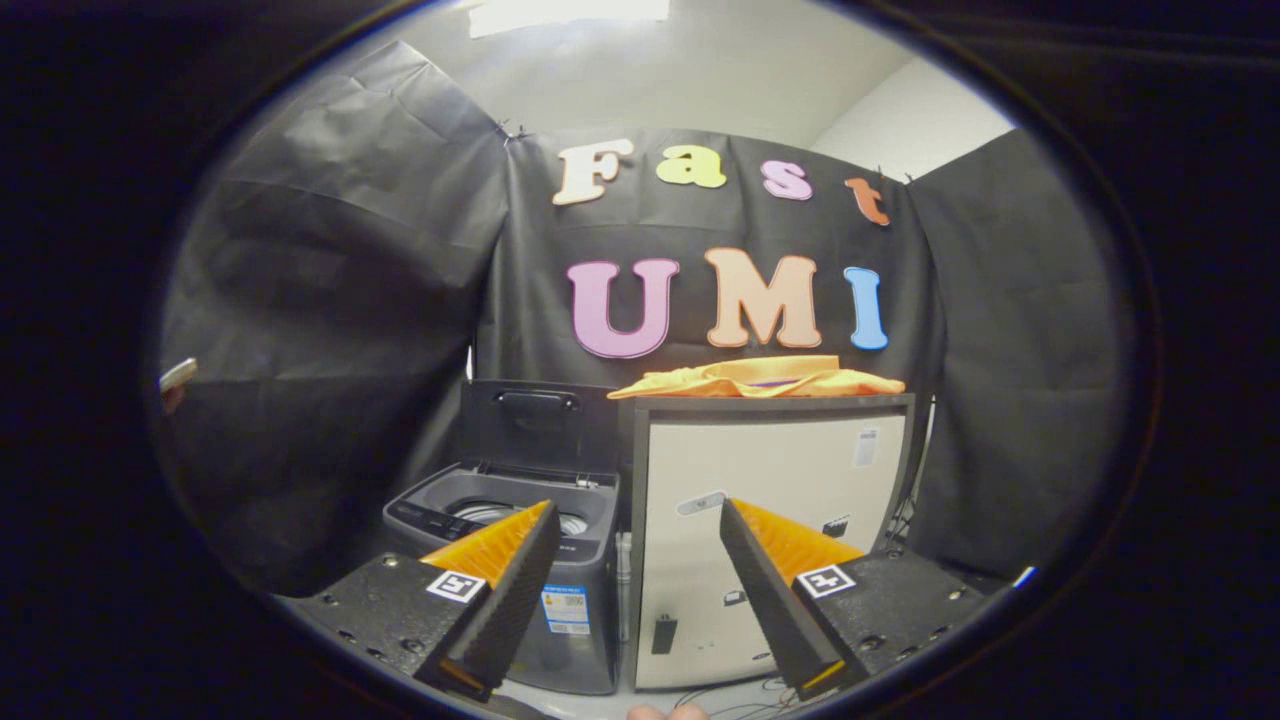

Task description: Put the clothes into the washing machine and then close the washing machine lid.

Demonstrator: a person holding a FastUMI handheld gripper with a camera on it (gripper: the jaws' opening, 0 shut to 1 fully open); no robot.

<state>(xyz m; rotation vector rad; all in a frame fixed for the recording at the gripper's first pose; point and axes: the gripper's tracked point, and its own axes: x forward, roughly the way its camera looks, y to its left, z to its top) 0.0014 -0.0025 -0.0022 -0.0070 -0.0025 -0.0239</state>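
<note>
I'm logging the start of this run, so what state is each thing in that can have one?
Washing machine: on the floor beside the cabinet, drum exposed.
Washing machine lid: open, standing upright.
Orange clothes: lying in a heap on top of the cabinet, not yet picked up.
Cabinet: door shut.
Tongs: open, fingers spread wide, holding nothing, well short of the clothes.

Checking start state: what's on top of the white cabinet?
An orange garment lies crumpled on the white cabinet, beside the washing machine, whose lid stands open. The cabinet top under the cloth is covered. The tongs are open, well short of it.
</note>
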